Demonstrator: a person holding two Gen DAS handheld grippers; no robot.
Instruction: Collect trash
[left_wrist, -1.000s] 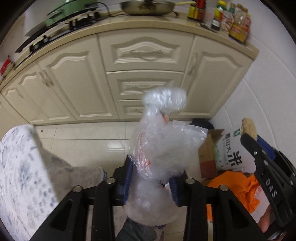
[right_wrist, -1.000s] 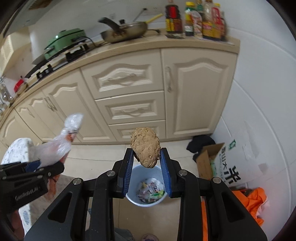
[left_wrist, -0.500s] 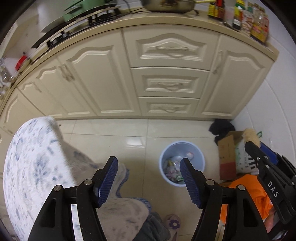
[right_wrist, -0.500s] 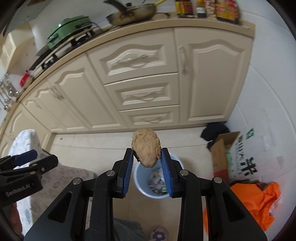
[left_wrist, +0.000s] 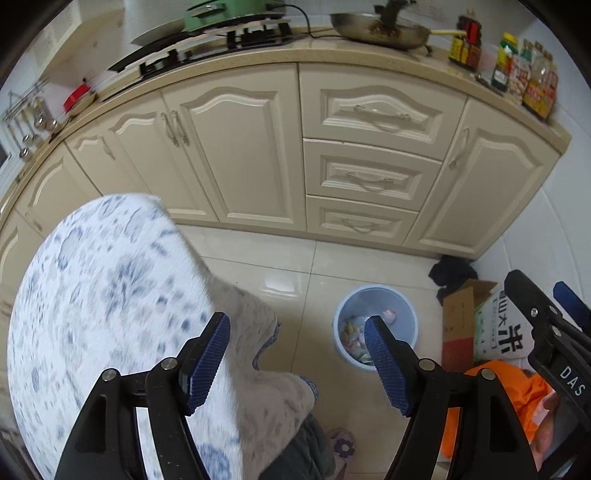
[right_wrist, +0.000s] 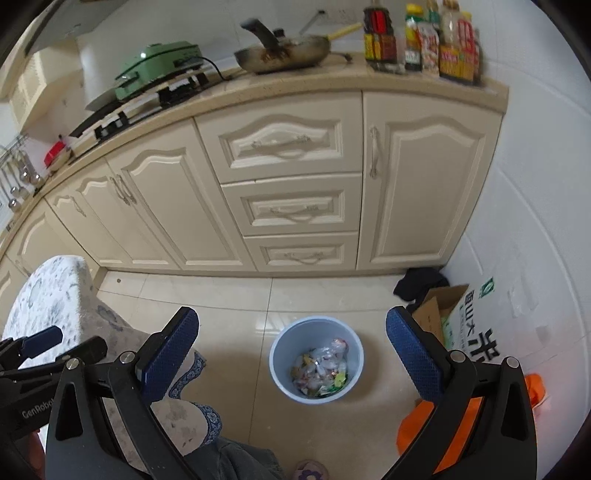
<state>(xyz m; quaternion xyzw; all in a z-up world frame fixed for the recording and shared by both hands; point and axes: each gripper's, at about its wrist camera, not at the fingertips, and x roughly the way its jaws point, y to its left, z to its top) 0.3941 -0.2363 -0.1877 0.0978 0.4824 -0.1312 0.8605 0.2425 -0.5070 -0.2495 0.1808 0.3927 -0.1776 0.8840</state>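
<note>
Right wrist view: one round pale-blue plastic trash bin (right_wrist: 316, 359) stands on the tiled floor before the cream cabinets, with mixed wrappers and clear plastic inside; single pieces are hard to tell apart. The right gripper (right_wrist: 291, 341) has just been opening; its jaws stand wide with nothing between them. The left gripper (left_wrist: 297, 338) has also been opening and is empty. One blue-patterned white cloth (left_wrist: 103, 295) is blurred. One cardboard box (right_wrist: 430, 306) is partly hidden.

Bin (right_wrist: 316, 363) before cabinets (right_wrist: 288, 199); box (right_wrist: 436, 306) right.
</note>
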